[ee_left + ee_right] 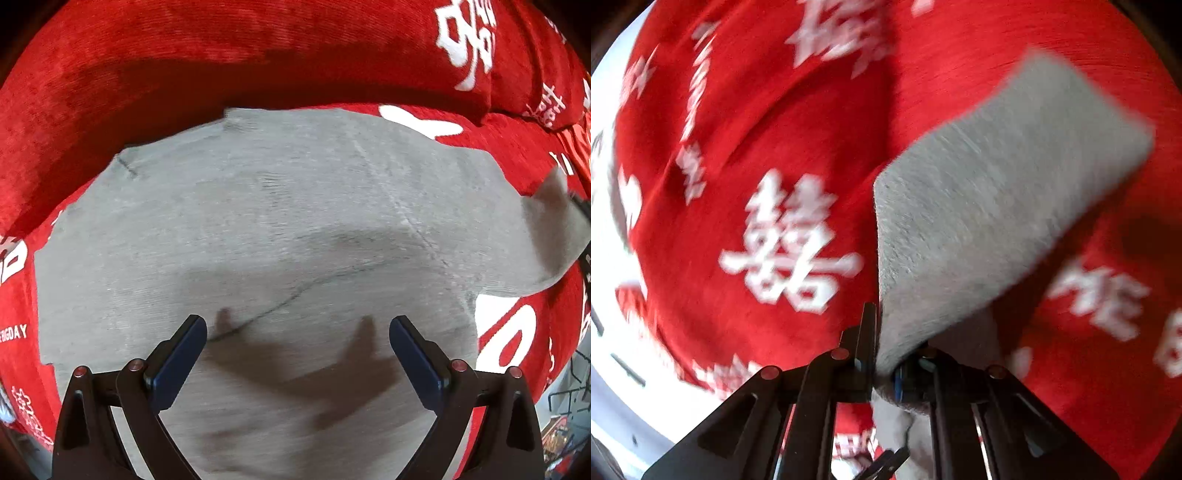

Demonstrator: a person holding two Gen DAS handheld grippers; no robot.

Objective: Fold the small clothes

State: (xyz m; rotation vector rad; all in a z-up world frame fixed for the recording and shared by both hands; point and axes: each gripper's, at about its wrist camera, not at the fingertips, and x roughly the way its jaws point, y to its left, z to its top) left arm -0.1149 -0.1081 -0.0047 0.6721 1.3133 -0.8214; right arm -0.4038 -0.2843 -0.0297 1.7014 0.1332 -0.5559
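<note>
A grey knitted garment (280,221) lies spread flat on a red sofa cover (184,66). In the left wrist view my left gripper (297,328) hangs straight over its near part, jaws wide apart, nothing between them. One grey sleeve (554,236) rises off the cover at the right edge. The right wrist view, blurred, shows that sleeve (997,203) stretching away from my right gripper (886,354), whose jaws are shut on the sleeve's end. Loose grey cloth hangs below the jaws.
The red cover (757,129) carries white characters and letters. A thick red back cushion (332,48) runs along the far side of the garment. A white surface (613,332) shows at the left of the right wrist view, and dark clutter (565,406) sits low on the right.
</note>
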